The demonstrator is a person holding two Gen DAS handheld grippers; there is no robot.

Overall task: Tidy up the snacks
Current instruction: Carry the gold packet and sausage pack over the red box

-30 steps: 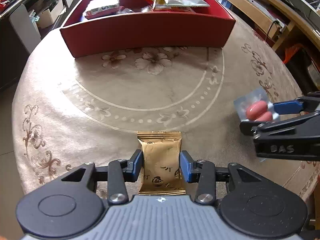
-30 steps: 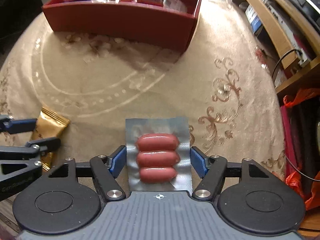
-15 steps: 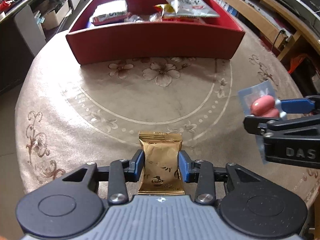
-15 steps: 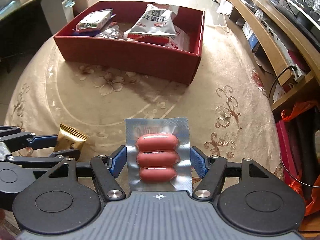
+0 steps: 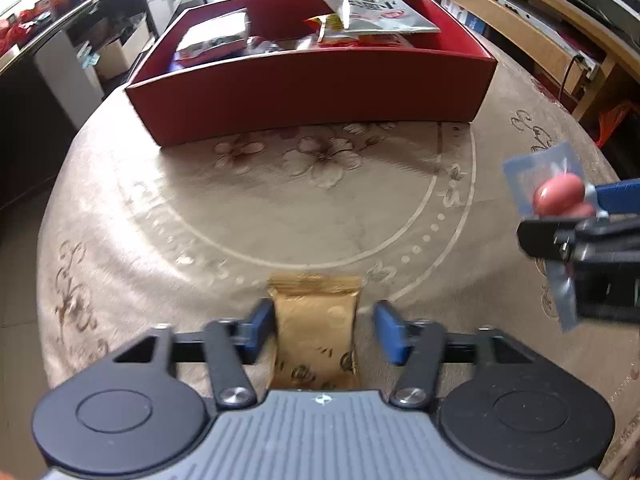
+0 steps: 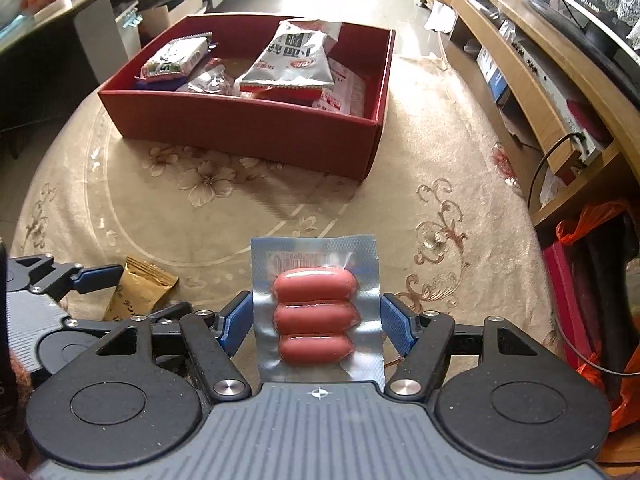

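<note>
Snacks boxed and in hand

We see the red box (image 6: 256,136) on the table (image 6: 400,208) holding several packets. Our right tongs (image 6: 316,326) clamp a clear three-sausage pack (image 6: 314,312); our left tongs (image 5: 322,332) have just been opening, their right pad clear of the gold packet (image 5: 316,332) between them.

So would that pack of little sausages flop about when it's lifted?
Probably only at its edges. The sausage pack stands out flat from the right gripper, so the three sausages likely stiffen it. Its glossy film looks slippery, and the thin border may crumple.
</note>
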